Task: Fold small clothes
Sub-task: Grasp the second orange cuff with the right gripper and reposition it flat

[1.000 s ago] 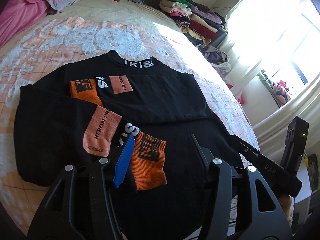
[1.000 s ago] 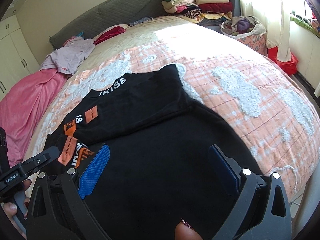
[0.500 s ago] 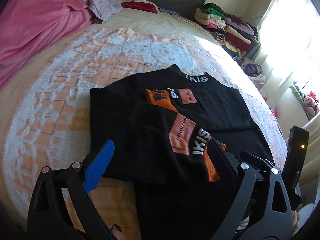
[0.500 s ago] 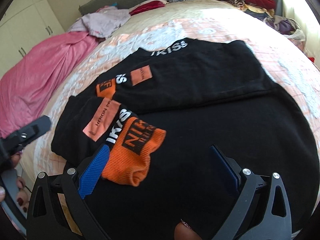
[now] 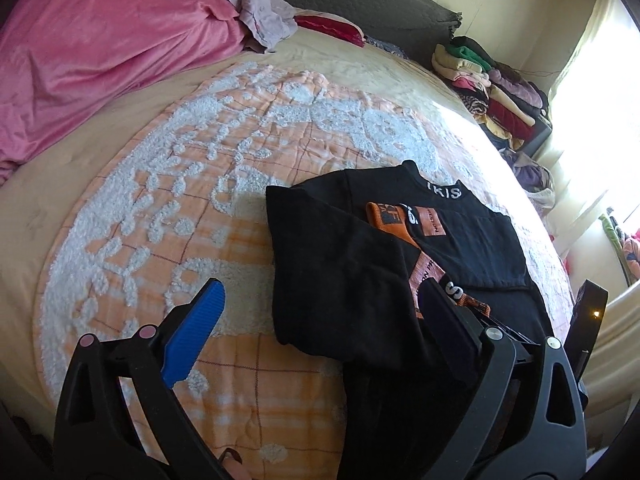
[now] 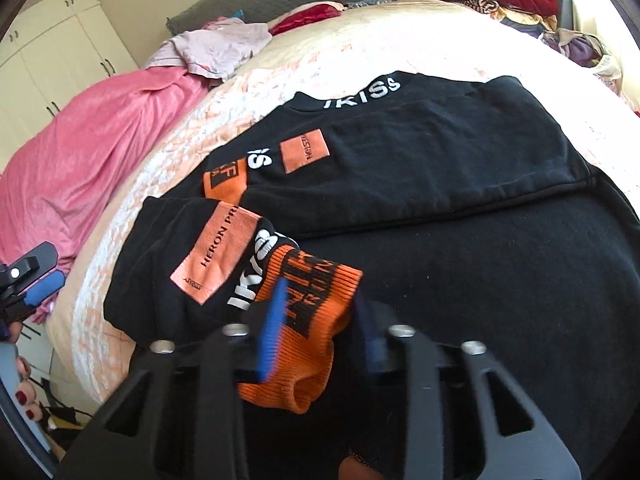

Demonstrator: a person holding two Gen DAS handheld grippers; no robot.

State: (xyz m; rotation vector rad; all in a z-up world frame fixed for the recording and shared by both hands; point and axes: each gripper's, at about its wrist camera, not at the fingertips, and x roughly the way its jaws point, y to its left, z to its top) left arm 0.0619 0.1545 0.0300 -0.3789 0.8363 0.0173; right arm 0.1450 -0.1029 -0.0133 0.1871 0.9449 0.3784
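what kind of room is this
Most likely a bedroom: a wide bed under an orange-and-white tufted bedspread, a crumpled pink blanket, white wardrobe doors and a stack of folded clothes by the window.

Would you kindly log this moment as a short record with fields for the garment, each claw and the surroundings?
garment: black top with orange cuffs, sleeves folded across it, on the bed
right claw: has just been closing, pads now pinching the near orange cuff
left claw: has just been opening, nothing between its pads, over the quilt beside the top
surroundings: pink blanket, pile of folded clothes
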